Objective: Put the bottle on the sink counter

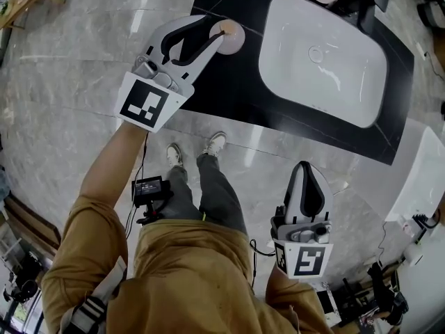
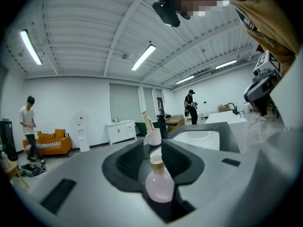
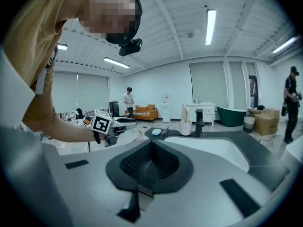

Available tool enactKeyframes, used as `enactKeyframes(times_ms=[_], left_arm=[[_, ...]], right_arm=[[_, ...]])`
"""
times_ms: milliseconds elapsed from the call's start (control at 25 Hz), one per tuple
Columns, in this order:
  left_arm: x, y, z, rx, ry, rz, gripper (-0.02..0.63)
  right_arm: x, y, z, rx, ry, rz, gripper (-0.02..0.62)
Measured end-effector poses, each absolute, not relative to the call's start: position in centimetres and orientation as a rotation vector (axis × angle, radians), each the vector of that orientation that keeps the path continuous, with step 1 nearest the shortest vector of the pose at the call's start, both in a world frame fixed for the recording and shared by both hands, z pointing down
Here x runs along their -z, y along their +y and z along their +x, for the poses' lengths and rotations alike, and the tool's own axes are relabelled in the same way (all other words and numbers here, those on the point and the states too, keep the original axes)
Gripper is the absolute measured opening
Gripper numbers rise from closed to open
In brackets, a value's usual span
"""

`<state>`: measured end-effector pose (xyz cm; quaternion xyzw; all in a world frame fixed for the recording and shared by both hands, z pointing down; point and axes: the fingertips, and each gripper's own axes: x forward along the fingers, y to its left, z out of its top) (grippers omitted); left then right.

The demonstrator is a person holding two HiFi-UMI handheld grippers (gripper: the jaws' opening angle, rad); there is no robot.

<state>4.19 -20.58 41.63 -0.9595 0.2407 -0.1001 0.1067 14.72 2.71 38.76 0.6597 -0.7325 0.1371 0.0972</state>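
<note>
Pinching a small, round-bodied pale pink bottle (image 2: 159,186) with a tan cap, left gripper (image 2: 152,146) holds it at lower centre; right gripper (image 3: 150,148) is pressed together.

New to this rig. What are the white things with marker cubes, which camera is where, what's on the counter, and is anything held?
There is no robot here. A person holds a two-jaw gripper in each hand, and the marker cube on each gripper is part of it. The top-down picture comes from a camera on the person's head. The other two come from a camera riding on each gripper, looking along its jaws. The left gripper is closed on a small pink bottle, over the left end of the dark sink counter. The right gripper has its jaws together and empty, out over the floor. The counter holds a white basin, with a faucet and a mug at its back.
</note>
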Motion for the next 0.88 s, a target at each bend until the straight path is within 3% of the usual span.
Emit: enactKeyframes(times_ms=[560, 880], left_arm=[[-39.0, -19.0, 2.8, 0.297, 0.694, -2.802, 0.013], [-36.3, -17.6, 1.6, 0.271, 0.668, -2.815, 0.003]], right_arm=[[-36.2, 2.5, 13.3, -0.335, -2.200, 1.961, 0.006], [-34.2, 2.8, 12.1, -0.298, -2.228, 1.957, 0.006]])
